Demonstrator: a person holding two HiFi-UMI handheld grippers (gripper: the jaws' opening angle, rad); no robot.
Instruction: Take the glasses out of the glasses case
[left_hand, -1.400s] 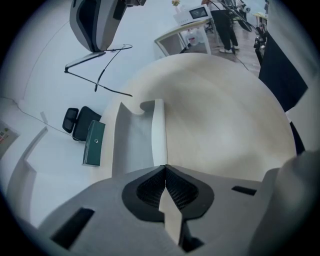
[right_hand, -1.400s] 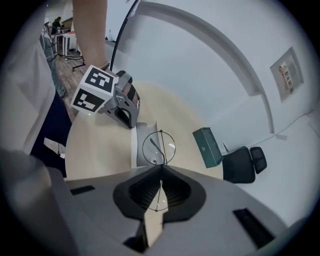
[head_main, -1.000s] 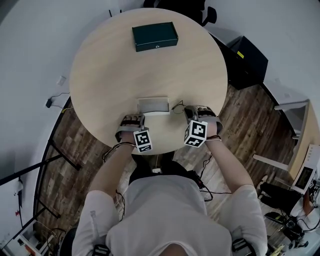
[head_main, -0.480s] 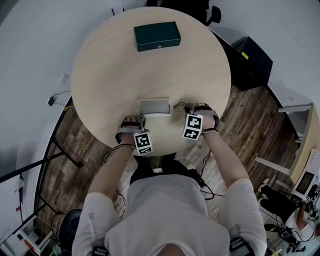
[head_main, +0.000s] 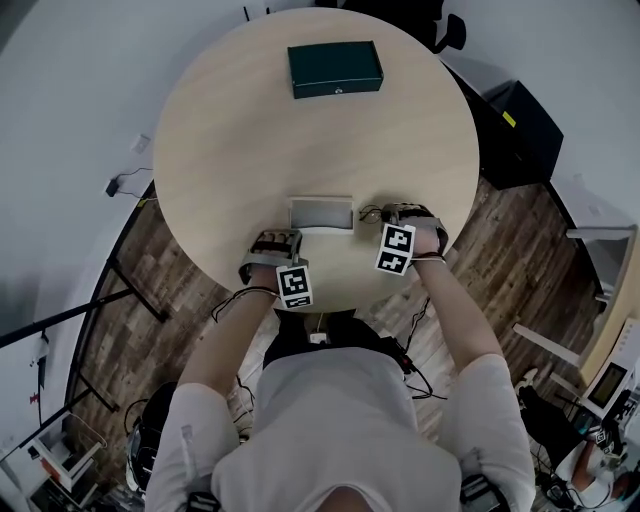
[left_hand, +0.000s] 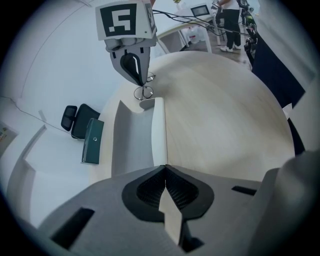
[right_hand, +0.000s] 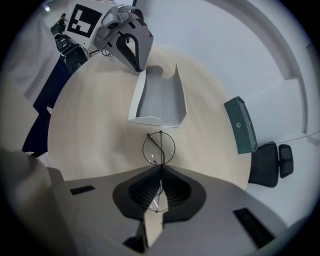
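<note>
The right gripper (right_hand: 160, 169) has its jaws closed narrow on the glasses (right_hand: 159, 147). One round, wire-rimmed lens stands out just beyond the jaw tips, and the other sits back between the jaws. The glasses are outside the glasses case (right_hand: 159, 97), over bare counter (right_hand: 95, 135). They are just short of the case's nearer end wall and apart from it. Whether the lens touches the wood I cannot tell.

The left gripper (left_hand: 165, 167) has its jaws pressed together on the rim of the case at the opposite end. One long white wall of the case runs straight ahead from the jaw tips. The case lies open with its trough facing up, spanning the gap between the two pairs of jaws.

Seen from the head view, both grippers work close to the counter's near edge. Right of the left jaws, open wood stretches out to the curved rim. Left of the right jaws there is the same clear sweep of wood to the edge. Ahead and to the right of the right jaws, a dark green box (right_hand: 240, 125) lies by the far rim, well apart from the case. A black chair (right_hand: 270, 160) stands beyond that edge.
</note>
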